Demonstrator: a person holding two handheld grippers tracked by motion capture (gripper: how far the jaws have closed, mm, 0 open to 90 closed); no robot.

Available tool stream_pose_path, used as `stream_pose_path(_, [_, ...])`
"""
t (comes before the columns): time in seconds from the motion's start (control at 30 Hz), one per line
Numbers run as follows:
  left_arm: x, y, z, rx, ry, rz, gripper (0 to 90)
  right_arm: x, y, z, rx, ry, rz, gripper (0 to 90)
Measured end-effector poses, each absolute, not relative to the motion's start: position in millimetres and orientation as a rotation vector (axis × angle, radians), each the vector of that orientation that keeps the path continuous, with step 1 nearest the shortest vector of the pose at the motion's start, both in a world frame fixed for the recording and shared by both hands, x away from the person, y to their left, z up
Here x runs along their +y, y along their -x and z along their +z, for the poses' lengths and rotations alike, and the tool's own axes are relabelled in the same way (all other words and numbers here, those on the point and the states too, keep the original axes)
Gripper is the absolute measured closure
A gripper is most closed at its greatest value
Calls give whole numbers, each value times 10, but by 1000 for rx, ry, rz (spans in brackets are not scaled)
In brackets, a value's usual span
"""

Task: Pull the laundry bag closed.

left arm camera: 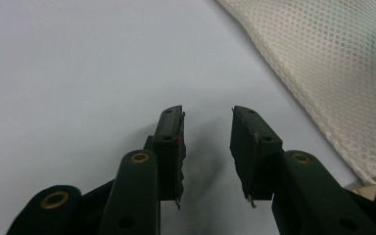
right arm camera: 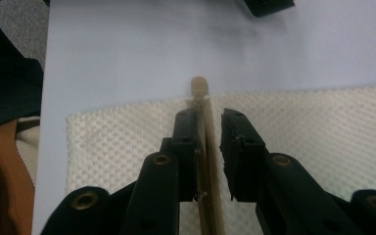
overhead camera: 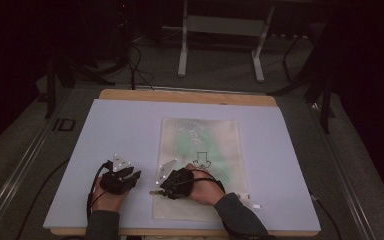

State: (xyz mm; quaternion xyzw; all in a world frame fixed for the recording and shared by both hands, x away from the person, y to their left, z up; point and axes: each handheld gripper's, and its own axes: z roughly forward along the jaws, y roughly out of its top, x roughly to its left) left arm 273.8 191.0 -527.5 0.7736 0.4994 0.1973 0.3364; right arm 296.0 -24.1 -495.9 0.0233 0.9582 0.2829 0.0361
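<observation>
We've got the right gripper [right arm camera: 208, 122] nearly clamped around the mesh bag's [right arm camera: 323, 132] zipper pull [right arm camera: 199, 88]; left gripper [left arm camera: 206, 125] hangs released over the tabletop [left arm camera: 78, 73].

This place looks like a lab or a recording studio, not a home. The room is dark, with black curtains at both sides. The work table [overhead camera: 105, 125] has a pale lilac sheet on a wooden board and stands on grey carpet [overhead camera: 25, 150]. Behind it, black cables [overhead camera: 139, 65] lie on the floor near a white metal stand [overhead camera: 220, 30]. A metal rail [overhead camera: 20, 170] runs along the table's left side.
</observation>
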Motion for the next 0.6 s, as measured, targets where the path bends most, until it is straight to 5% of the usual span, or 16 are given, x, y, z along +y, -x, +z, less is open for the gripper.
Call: stream_pose_path(0.6, [1929,-2740,-5274,1308,-2014,511,648,45,-2976,-5019,2980,-27,814,760])
